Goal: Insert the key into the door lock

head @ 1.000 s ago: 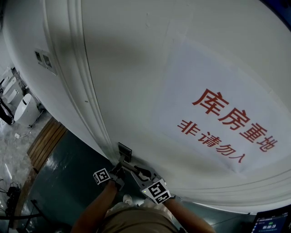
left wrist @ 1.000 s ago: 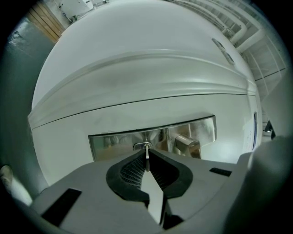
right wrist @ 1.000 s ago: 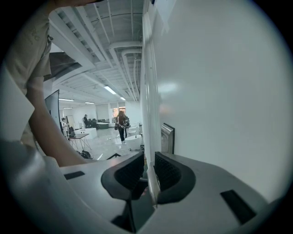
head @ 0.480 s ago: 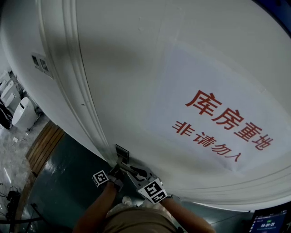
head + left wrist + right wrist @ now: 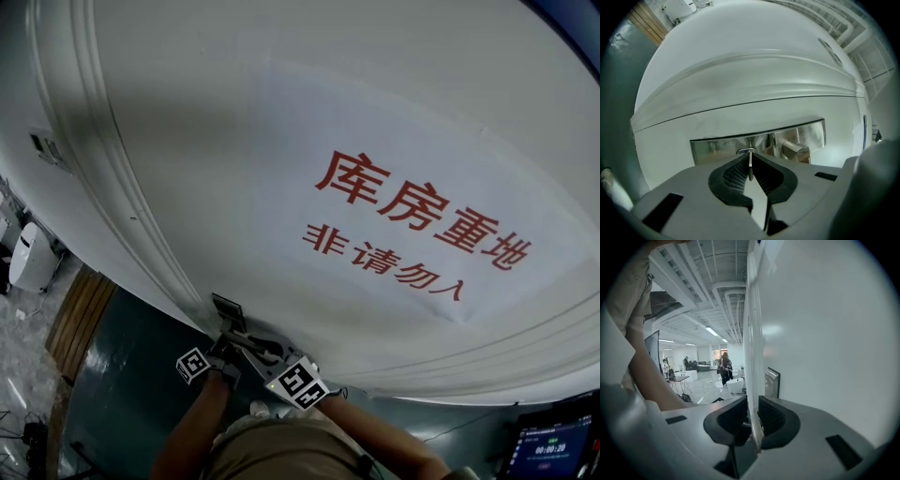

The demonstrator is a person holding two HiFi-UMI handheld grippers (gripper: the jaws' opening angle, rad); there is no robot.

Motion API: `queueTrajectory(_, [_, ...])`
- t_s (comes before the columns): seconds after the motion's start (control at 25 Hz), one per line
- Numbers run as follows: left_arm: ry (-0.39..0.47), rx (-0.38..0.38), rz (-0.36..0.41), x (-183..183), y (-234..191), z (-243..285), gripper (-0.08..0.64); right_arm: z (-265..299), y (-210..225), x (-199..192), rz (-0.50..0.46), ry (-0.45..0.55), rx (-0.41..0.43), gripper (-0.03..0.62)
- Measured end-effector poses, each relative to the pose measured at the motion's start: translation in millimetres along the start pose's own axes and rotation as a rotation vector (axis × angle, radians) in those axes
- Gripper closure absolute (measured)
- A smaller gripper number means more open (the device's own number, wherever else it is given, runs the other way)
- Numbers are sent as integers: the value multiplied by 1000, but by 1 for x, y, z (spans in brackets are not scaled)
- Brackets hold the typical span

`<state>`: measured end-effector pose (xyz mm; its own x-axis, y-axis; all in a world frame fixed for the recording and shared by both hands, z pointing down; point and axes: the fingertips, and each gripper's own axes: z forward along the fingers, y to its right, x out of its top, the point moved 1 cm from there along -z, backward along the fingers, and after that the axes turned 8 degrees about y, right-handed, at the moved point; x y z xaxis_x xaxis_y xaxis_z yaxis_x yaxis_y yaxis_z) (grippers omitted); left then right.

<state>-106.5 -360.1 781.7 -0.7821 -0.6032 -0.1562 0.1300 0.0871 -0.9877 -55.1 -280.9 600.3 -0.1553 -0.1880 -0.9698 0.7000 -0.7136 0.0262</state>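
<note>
The white door [image 5: 281, 122] carries a metal lock plate [image 5: 228, 310] at its left edge. In the left gripper view the plate [image 5: 717, 145] fills the middle, with a handle stub [image 5: 794, 149] at its right. My left gripper [image 5: 750, 161] is shut on a thin key [image 5: 750, 168], held edge-on, its tip at the keyhole [image 5: 746, 151]. In the head view the left gripper [image 5: 221, 352] sits just below the plate. My right gripper [image 5: 270, 364] is beside it, shut on the door handle [image 5: 755, 427]; the plate [image 5: 772, 383] shows side-on beyond the right gripper [image 5: 753, 420].
A paper sign with red characters [image 5: 412, 225] is stuck on the door. The door frame moulding [image 5: 103, 169] runs along the left. Dark green floor [image 5: 122, 375] lies below, and a screen [image 5: 548, 445] stands at bottom right. People and tables [image 5: 724, 366] are far off in the hall.
The head camera has swung, so the sign and lock sit further left in view. Both grippers stay at the lock, the left still on the key.
</note>
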Motion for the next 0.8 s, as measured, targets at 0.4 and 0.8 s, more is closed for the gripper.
queueTrajectory(0.4, [-27,3,43,2,0,3,528,-8,-7,0,3,7,-18,528])
queueTrajectory(0.8, [10,7,167,24,9,-56,424,-6,-26,-7,11,10,5,528])
